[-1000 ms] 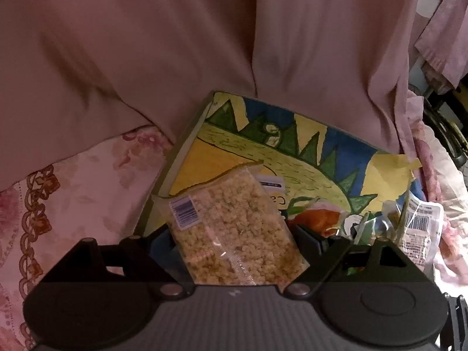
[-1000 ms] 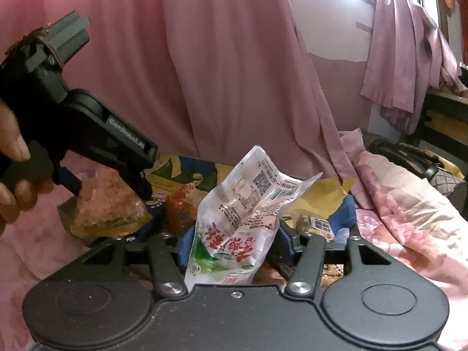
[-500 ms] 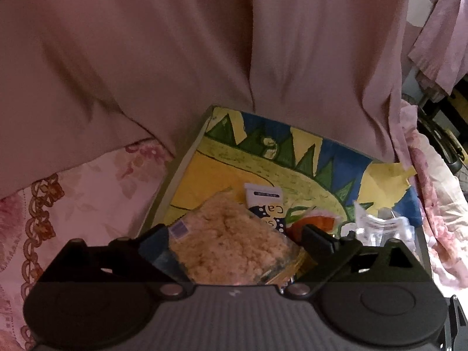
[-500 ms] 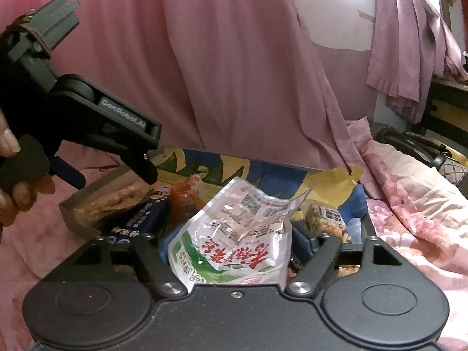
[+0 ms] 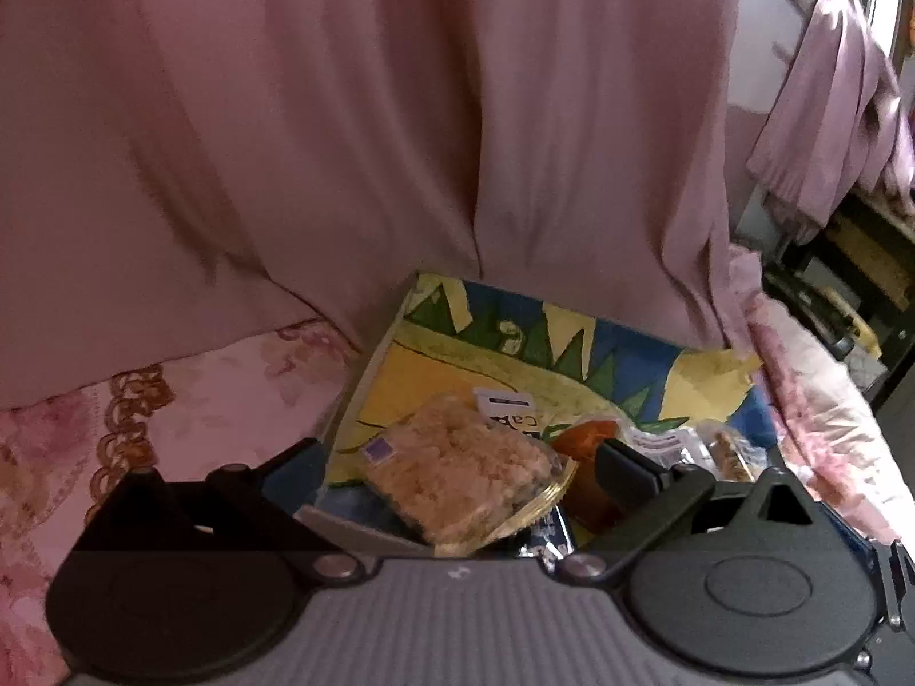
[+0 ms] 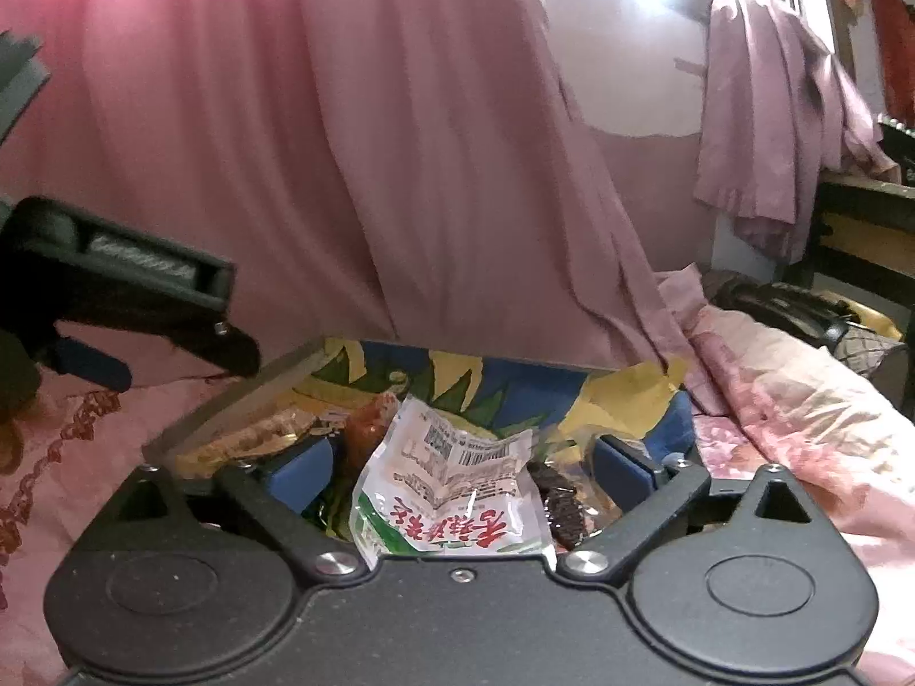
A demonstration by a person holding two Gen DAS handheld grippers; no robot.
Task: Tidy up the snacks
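The left gripper (image 5: pixel 457 469) stands with its jaws spread wide and grips nothing. They have just been opening, and the clear bag of puffed grain (image 5: pixel 463 480) that hung between them a second ago now lies flat in the box (image 5: pixel 366 377), between the pads but free of them. The right gripper (image 6: pixel 463 466) shows the same: its jaws have just been opening from a half-closed hold, and the white and green packet (image 6: pixel 452 497) that stood upright in their grip a second ago now rests slumped among the other snacks, with clear gaps to the blue pads (image 6: pixel 303 469) on either side.

So both hands have let go at nearly the same moment, and two more snacks sit inside the box. That step of the tidying looks finished; the next one is probably to draw both grippers back and look for any snack left outside, though none shows in these views.

Around the two dropped items, the box has a bright lining of yellow, green and blue shapes. An orange pouch (image 5: pixel 577 437) lies just beside the grain bag, and a dark ridged snack (image 6: pixel 563 514) lies just beside the white packet. From the right wrist, the left gripper (image 6: pixel 240 351) hangs over the box's left rim. The box sits on a pink flowered bedcover (image 5: pixel 217 400), with a pink curtain (image 5: pixel 400 114) behind.
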